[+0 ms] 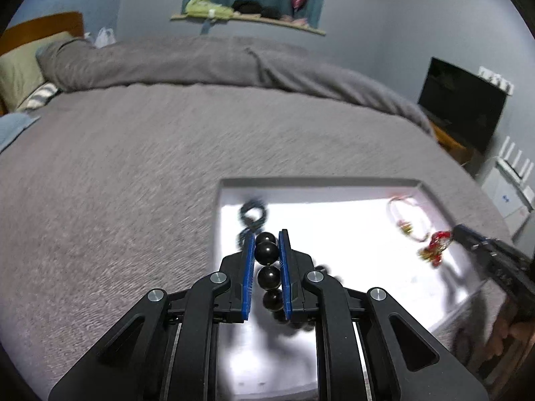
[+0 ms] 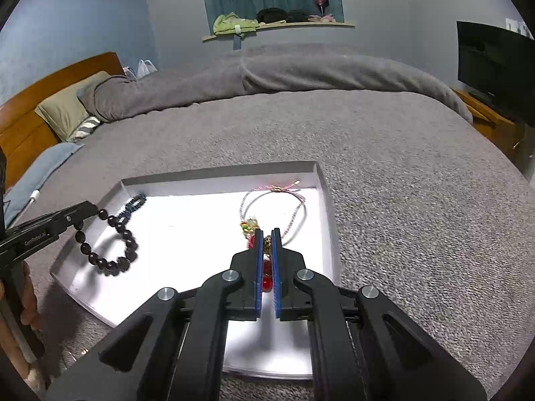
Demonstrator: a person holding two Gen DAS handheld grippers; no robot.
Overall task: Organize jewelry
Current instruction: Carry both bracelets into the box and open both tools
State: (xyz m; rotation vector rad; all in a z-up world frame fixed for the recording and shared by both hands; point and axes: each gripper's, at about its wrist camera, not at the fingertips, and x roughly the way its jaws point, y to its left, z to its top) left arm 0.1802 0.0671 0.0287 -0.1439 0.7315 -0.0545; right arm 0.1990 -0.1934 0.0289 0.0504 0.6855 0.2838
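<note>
Claws both clamped: left claw [image 1: 266,245] on black beads [image 1: 266,250], right claw [image 2: 266,247] on red charm [image 2: 266,282].

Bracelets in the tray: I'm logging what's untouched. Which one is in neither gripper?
The small dark blue bracelet in the tray's far left corner; the black bead bracelet and the red-charmed one are gripped.

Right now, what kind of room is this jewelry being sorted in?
Most likely a bedroom. A white tray sits on a bed covered by a grey blanket, with a pillow against a wooden headboard and a dark TV screen nearby.
</note>
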